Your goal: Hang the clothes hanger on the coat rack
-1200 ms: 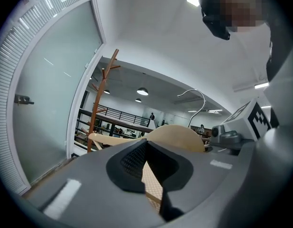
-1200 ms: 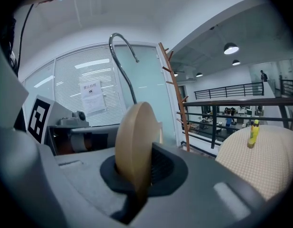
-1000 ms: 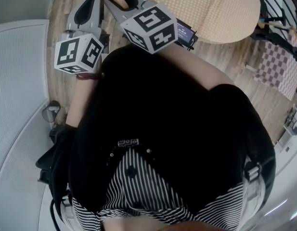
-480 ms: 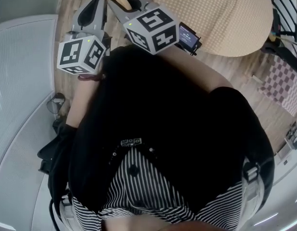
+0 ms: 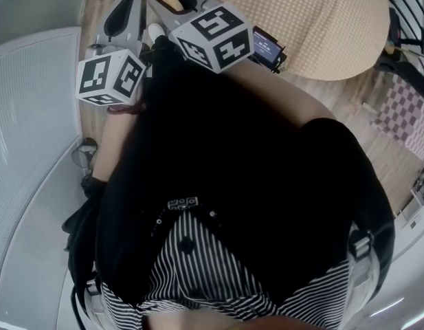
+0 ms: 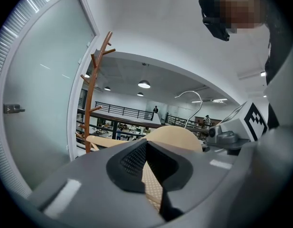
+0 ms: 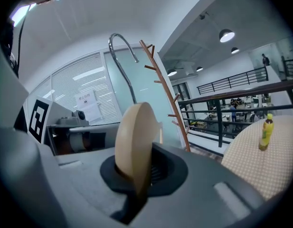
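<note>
Right gripper (image 7: 137, 177) has the clothes hanger (image 7: 134, 141), jaws clamped tight across the wooden body, and the metal hook (image 7: 121, 46) curls up free above the grip. Left gripper (image 6: 146, 148) rides alongside on the left, tips together on nothing, so it looks like a passenger here. The coat rack (image 7: 166, 96) stands farther off by the glass wall, its pegs slanting upward, and the hook is well apart from all of them. The round table (image 5: 315, 26) sits off to the right, out of the way. So this reads as the carry, with the hanger gripped and facing the rack but not yet offered to a peg. The next move calls for closing in on the rack and raising the hanger until the hook's open curve clears a peg tip. Then it needs to come down so the peg takes the weight before the right jaws part. The hook has to stay turned toward the peg, since a roll of the wrist could make it glance off the side.
</note>
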The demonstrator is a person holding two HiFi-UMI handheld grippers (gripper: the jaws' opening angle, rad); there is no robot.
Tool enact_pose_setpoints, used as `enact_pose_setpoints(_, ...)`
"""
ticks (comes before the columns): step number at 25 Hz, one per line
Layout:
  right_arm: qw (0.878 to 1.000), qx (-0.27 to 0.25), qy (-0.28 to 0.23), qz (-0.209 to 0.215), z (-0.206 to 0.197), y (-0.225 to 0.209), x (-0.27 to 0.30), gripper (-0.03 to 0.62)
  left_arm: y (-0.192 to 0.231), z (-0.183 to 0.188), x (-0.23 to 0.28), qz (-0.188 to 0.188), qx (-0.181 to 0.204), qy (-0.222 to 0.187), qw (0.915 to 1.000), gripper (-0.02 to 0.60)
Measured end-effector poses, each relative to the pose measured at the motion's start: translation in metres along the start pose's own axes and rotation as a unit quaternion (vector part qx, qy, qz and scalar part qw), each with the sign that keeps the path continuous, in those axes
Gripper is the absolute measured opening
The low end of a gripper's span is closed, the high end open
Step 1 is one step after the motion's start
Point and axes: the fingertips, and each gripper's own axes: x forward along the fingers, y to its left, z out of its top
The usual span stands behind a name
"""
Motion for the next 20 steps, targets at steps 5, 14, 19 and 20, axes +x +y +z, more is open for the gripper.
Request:
enact_pose_setpoints(5,0.999,-0.007,-0.013,-0.029,0.019,-0.001,0.007,0.002,0.007,0.018,0.006,-0.025,0.004,-0.017,0.9995,0.002)
enact_pose_setpoints(14,0.995,0.016,-0.031,-0.09,0.073,-0.03,0.003,0.002,0.002,0.068,0.043,-0.081,0.012,-0.007,0.9966,0.002)
enact_pose_setpoints(19,0.991,0.027,-0.04,-0.127,0.1,-0.084,0.069,0.002,0.06,0.078,0.108,-0.118,0.014,-0.004,0.9929,0.002)
enact_pose_setpoints(20,0.989,0.027,-0.04,-0.137,0.1,-0.096,0.083,0.002,0.073,0.075,0.122,-0.126,0.013,-0.003,0.9919,0.002)
